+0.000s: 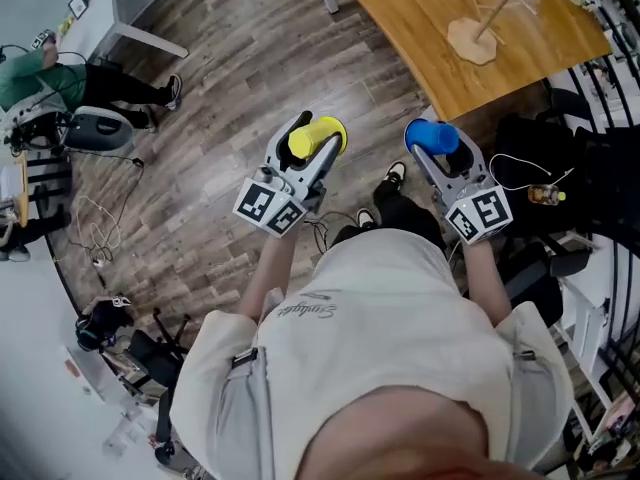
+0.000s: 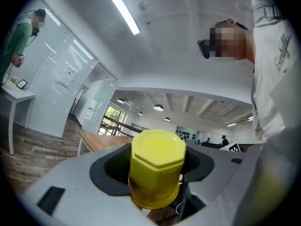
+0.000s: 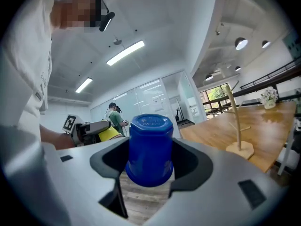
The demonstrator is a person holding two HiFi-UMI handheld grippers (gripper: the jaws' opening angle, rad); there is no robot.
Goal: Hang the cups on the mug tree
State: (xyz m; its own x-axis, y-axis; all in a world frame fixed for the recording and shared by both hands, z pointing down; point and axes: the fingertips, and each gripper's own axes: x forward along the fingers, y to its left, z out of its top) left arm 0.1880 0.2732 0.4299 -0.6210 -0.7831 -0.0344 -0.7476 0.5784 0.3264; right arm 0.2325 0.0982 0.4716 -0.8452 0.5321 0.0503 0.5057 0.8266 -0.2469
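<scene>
Now the left gripper (image 1: 314,148) clamps a yellow cup (image 1: 318,134) and the right gripper (image 1: 438,154) clamps a blue cup (image 1: 432,136) — both bases up, above the wood floor (image 1: 250,58). The mug tree (image 1: 488,25) stands on the wooden table (image 1: 410,18) ahead, well apart.

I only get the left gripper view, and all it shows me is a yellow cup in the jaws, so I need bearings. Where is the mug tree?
Observer: The mug tree stands on the wooden table, ahead and to the right in the head view.
Operator: Any cups on it yet?
Observer: None that I can see; in the right gripper view its pegs look bare.
Operator: And the right gripper?
Observer: The right gripper is shut on a blue cup, closed end pointing out past the jaws.
</scene>
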